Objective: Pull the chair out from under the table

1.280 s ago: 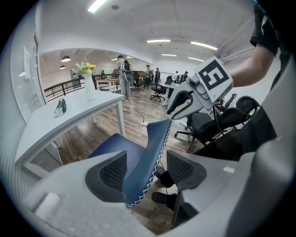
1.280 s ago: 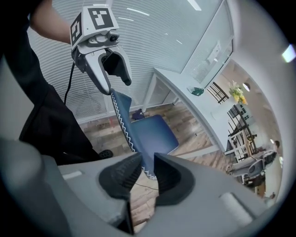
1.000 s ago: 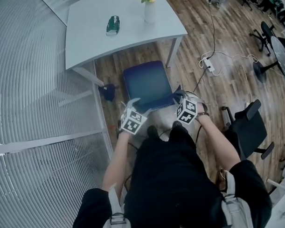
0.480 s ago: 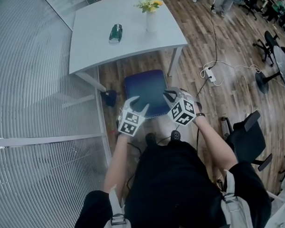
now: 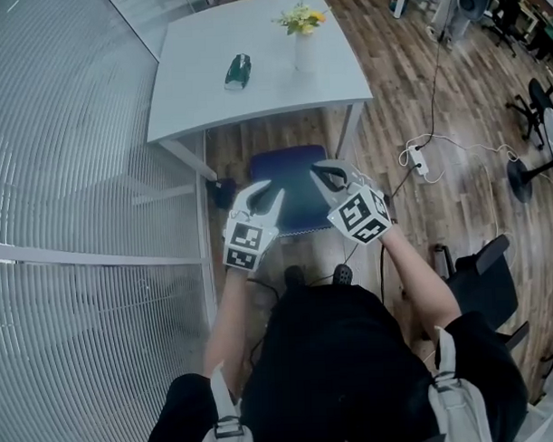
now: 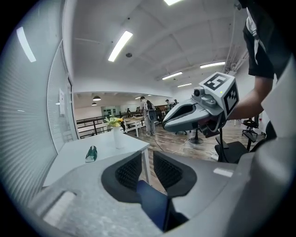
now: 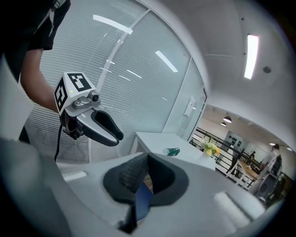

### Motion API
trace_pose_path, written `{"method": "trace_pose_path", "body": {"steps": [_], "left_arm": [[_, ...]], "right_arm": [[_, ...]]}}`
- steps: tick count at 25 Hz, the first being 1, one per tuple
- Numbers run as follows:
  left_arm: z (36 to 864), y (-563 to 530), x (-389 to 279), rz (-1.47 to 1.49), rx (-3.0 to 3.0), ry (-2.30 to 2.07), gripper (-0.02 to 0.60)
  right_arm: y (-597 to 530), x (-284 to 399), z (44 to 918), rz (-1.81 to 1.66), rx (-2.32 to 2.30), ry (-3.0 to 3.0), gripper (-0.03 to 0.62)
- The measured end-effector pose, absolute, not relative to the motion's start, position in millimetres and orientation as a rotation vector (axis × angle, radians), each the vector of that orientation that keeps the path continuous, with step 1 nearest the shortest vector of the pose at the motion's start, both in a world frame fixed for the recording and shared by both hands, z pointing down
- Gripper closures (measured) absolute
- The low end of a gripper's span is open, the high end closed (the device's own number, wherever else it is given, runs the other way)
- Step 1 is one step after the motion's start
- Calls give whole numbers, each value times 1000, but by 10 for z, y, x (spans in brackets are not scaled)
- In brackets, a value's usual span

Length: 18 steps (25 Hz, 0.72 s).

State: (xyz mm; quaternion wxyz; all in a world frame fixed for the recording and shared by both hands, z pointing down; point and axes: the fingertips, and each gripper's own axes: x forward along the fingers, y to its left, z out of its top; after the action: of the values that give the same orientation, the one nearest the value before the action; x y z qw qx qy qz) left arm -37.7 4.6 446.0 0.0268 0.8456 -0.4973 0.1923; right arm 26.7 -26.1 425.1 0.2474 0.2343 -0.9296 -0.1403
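Both forearms reach forward from the body, side by side, each gripper tipped a little below level. The left gripper [image 5: 266,190] has just been closing and leaves a narrow gap between its pads [image 6: 128,172], gripping nothing. The right gripper [image 5: 322,173] has closed fully, pads together and empty. A second ago both sat low at the chair's near edge; now they are lifted above the seat. The blue chair [image 5: 296,201] lies below the fingertips. Its seat is nearly square, with no clear long axis, and its facing cannot be told. Farther beyond the fingertips stands the table [image 5: 254,89], with the seat in front of its near edge.
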Motion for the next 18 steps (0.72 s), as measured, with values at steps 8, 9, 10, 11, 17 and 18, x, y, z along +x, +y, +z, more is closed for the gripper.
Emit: {"method": "trace_pose_path", "body": {"steps": [8,9,10,11,17,18], "left_arm": [[3997,51,-293,382,2589,-1614,528],[3969,56,-264,369,2589,-1607,534],[3949,64,-234,358,2591,-1597,540],[3935,74,-207,350,2593,-1587,546],[3901,97,-117,329,2586,-1567,558],[3901,103,-97,325,2588,-1553,563]], "right_arm": [[-276,438,3967,-211,689,-2642,592],[-266,466,3937,-188,692,-2656,592],[-252,493,3911,-163,695,-2671,594],[-239,521,3888,-136,700,-2687,594],[-233,695,3846,60,735,-2758,594],[-235,724,3855,84,742,-2759,594]]}}
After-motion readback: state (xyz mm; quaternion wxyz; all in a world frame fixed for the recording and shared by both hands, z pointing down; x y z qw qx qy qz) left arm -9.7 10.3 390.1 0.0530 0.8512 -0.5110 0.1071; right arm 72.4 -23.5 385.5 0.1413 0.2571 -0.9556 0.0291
